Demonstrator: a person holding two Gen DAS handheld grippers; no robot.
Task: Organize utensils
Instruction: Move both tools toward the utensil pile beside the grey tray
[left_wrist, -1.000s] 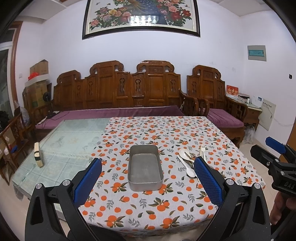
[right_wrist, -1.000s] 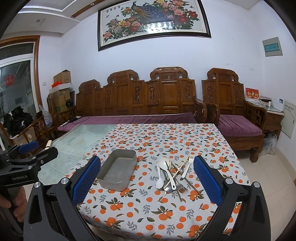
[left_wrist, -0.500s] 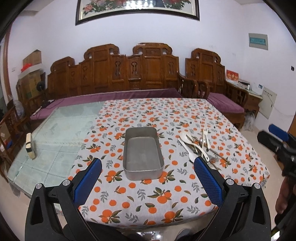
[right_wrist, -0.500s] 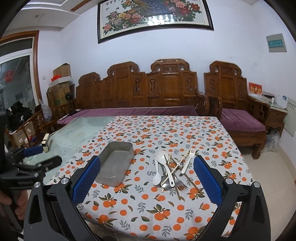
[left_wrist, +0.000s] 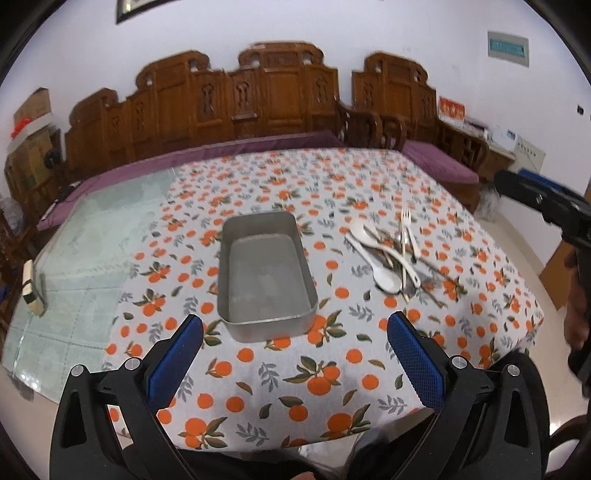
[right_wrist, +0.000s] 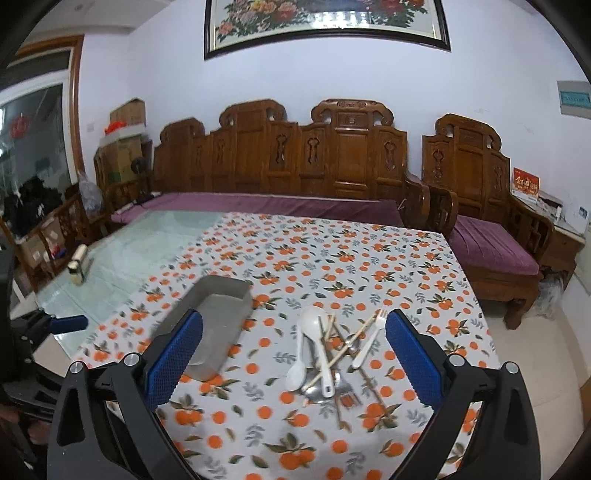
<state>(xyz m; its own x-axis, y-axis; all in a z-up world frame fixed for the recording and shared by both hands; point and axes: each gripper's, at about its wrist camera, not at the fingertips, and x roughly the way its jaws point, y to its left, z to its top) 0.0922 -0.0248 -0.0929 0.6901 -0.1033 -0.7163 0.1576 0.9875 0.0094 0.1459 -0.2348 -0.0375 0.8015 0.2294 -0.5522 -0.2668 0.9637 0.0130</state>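
The carved wooden sofa with purple cushions is running along the back wall, and a framed floral picture is hanging above it. In front of it, the table is standing with its left part showing bare glass over a pale green cover. The orange-print tablecloth is covering the rest of the table and is draping over the near edge.

The metal tray is sitting on the tablecloth, left of centre, with its long side pointing away from the camera. Its interior is holding nothing. The utensil pile is lying on the cloth to the right of the tray, close to it but apart from it. The pile is consisting of two white spoons, a white fork, wooden chopsticks and a metal fork, all crossing over one another.

The left gripper is hovering above the near table edge with its jaws spread wide, and it is gripping nothing. Its blue pads are framing the near end of the tray. The right gripper is hovering over the near part of the table with its jaws likewise spread wide and holding nothing; the utensil pile is lying between its fingers in the right wrist view. A small wooden block is resting on the bare glass at the table's left edge.
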